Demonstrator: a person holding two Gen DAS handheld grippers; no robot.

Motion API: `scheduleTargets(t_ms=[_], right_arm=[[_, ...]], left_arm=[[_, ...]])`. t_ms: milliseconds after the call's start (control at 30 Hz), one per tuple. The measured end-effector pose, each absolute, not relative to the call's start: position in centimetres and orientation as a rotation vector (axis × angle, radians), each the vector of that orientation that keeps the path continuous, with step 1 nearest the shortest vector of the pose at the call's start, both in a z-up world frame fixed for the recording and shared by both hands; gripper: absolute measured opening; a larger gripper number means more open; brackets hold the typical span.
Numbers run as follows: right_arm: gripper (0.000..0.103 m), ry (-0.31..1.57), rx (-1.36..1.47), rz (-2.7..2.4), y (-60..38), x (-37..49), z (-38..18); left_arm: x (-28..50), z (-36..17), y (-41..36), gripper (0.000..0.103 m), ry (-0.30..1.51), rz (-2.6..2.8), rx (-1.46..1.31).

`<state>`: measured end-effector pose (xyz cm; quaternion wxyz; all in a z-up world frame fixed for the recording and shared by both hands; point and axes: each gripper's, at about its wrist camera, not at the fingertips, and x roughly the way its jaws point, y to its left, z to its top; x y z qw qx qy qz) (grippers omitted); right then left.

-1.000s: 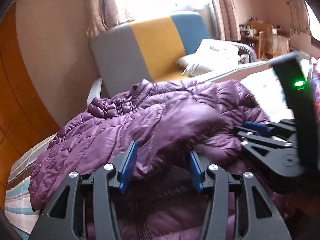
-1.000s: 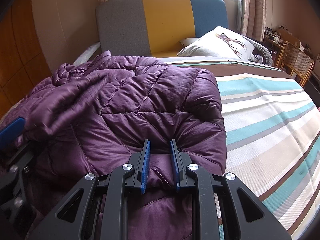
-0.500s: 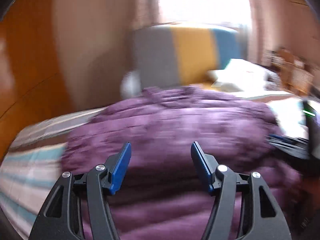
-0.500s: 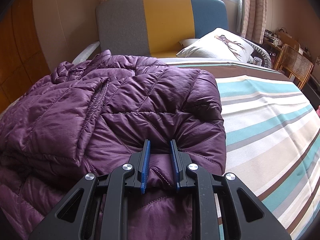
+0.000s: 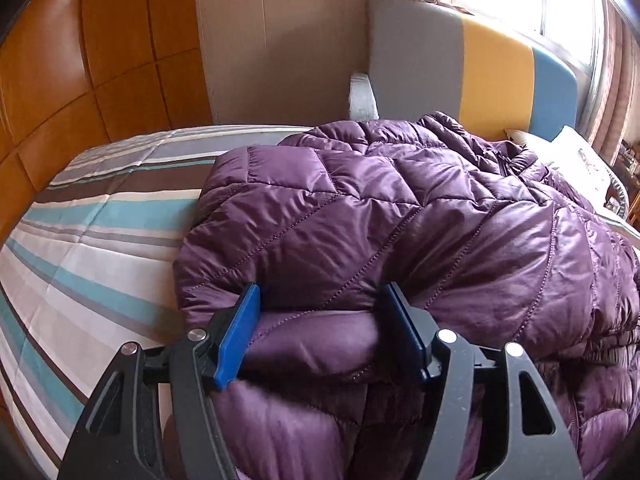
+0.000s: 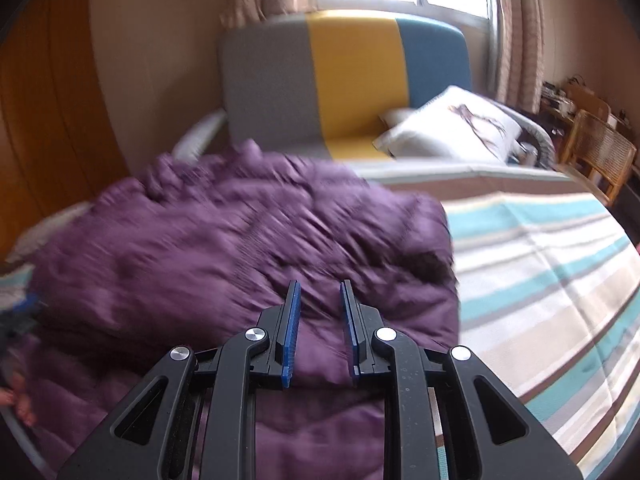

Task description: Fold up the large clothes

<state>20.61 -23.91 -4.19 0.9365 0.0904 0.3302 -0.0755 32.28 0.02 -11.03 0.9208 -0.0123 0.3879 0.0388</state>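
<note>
Your right gripper [image 6: 320, 300] just released the jacket [image 6: 240, 248], jaws part open; left gripper [image 5: 320, 300] jaws wide, straddling the lower-centre hem fold: regrip next.

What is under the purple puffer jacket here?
The purple puffer jacket lies on the striped bedsheet, which shows on both sides of it. Anything else beneath it is covered.

The left gripper [image 5: 320, 332], jaws spread wide, straddles the near hem of the purple jacket [image 5: 400, 220] on the striped bed [image 5: 92, 240].
</note>
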Motion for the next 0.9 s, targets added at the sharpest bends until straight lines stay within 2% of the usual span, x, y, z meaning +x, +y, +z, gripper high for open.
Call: scheduleTargets(t_ms=[67,133,233,333,433,633,733,900], right_arm=[[0.020,0.658,0.168,-0.085,-21.9,21.3,-2.8],[0.020,0.689,0.138,-0.005,-19.6,22.8,-2.3],[0.020,0.699,0.132,0.040,-17.6,24.8,-2.6],[0.020,0.764,0.133,0.040,-16.9,27.3,-3.9],[0.020,0.825,0.136,0.002,-17.3,29.0,-5.7],[0.020,0.808,0.106,-0.036,-18.0,29.7,-8.3],[0.020,0.804,0.030,-0.077,-16.8,29.7,-8.4],[0.020,0.798,0.061,-0.062,-17.5,29.6,-8.3]], left_arm=[[32.2,-11.0,-0.2,0.065,0.796,0.083,-0.020],[31.7,-10.6,-0.5,0.076,0.782,0.095,0.004],[30.5,-8.6,-0.8,0.084,0.705,0.057,0.027],[30.9,-7.7,-1.3,0.085,0.673,0.064,0.090],[33.2,-8.7,-1.2,0.085,0.736,0.114,0.167],[35.6,-11.6,1.2,0.090,0.841,0.083,0.053],[35.6,-11.6,1.1,0.090,0.835,0.090,0.064],[34.5,-11.1,0.9,0.091,0.815,0.098,0.071]])
